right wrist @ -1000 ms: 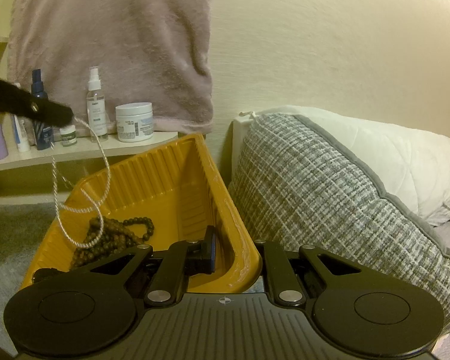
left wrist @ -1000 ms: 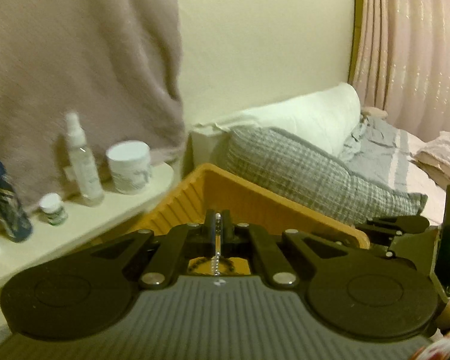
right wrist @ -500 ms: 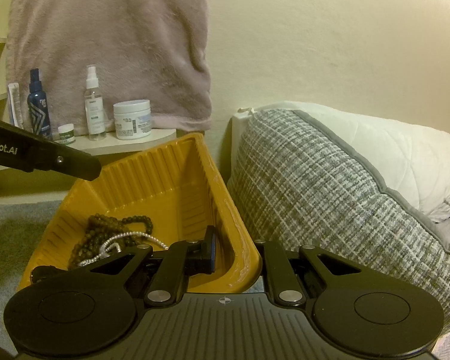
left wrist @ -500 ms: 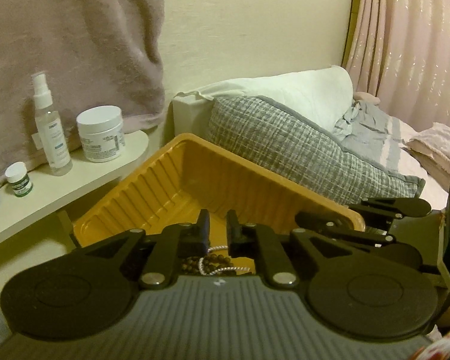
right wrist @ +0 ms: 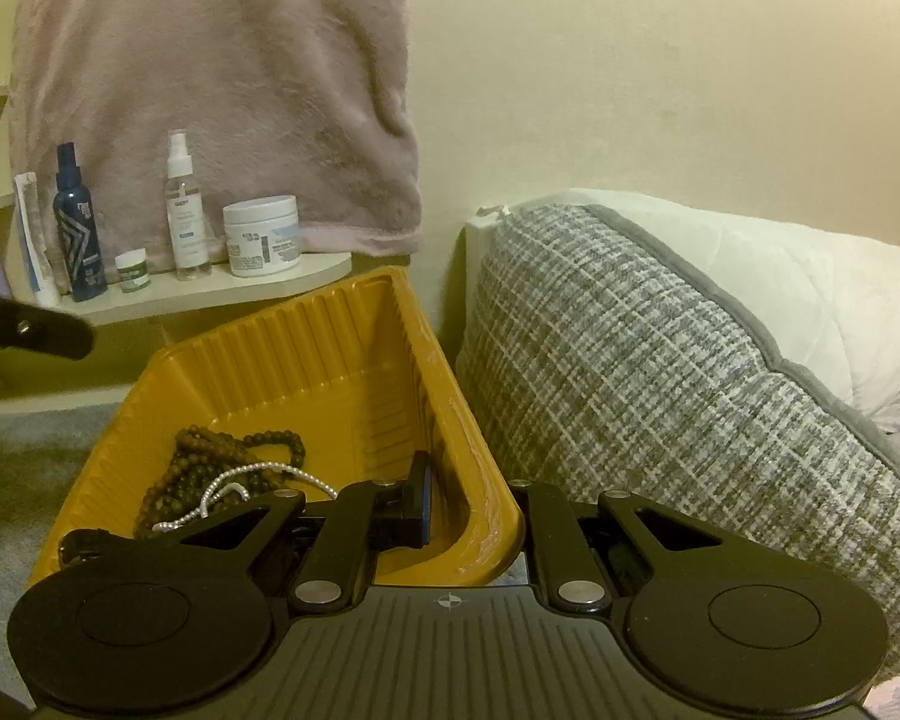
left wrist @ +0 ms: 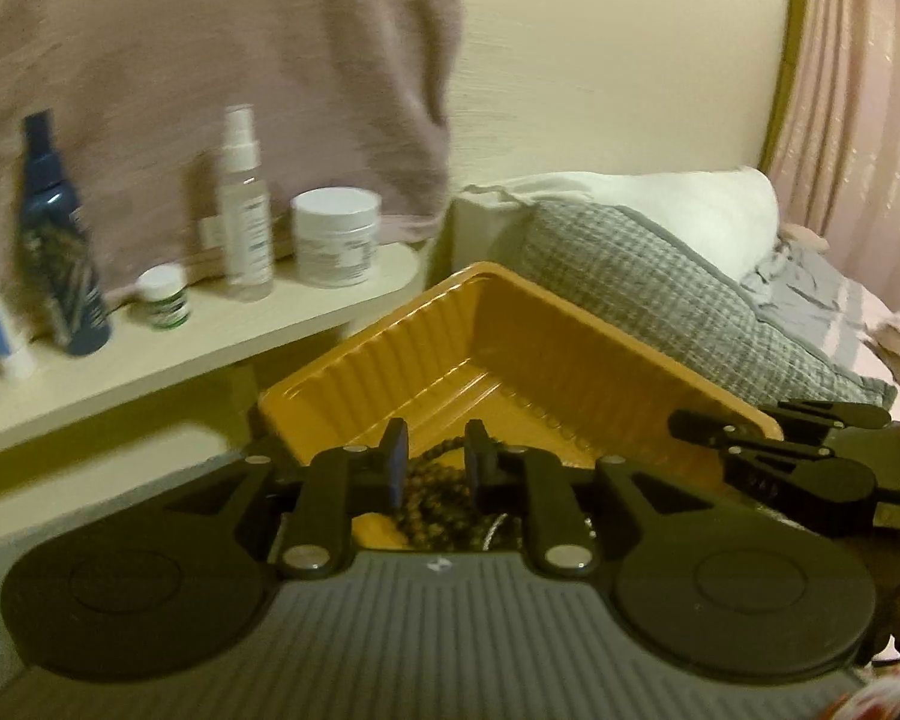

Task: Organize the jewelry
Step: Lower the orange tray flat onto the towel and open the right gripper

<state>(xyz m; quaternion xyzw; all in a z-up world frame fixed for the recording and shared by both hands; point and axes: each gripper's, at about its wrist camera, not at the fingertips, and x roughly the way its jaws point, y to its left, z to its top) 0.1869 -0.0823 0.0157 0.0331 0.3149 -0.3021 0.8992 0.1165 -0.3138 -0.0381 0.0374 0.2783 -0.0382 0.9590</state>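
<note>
An orange tray (right wrist: pixel 354 354) stands against a grey plaid pillow. In it lie a dark beaded necklace (right wrist: pixel 210 450) and a silver chain (right wrist: pixel 252 474) on top of the beads. My right gripper (right wrist: pixel 468 510) is shut on the tray's near right corner, one finger inside and one outside the wall. My left gripper (left wrist: pixel 435 456) is open and empty above the tray's near end (left wrist: pixel 510 354), with the dark beads (left wrist: pixel 432 498) showing between its fingers. Its tip shows at the left edge of the right wrist view (right wrist: pixel 30 330).
A cream shelf (right wrist: pixel 210 294) behind the tray holds a blue bottle (right wrist: pixel 78 228), a clear spray bottle (right wrist: pixel 183 210), a white jar (right wrist: pixel 262 234) and a small jar (right wrist: pixel 132 269). A pink towel (right wrist: pixel 210 90) hangs above. Pillows (right wrist: pixel 660 360) and bedding lie to the right.
My left gripper opened and let the silver chain drop onto the beads in the tray, then drew back to the left. My right gripper has kept its hold on the tray.
</note>
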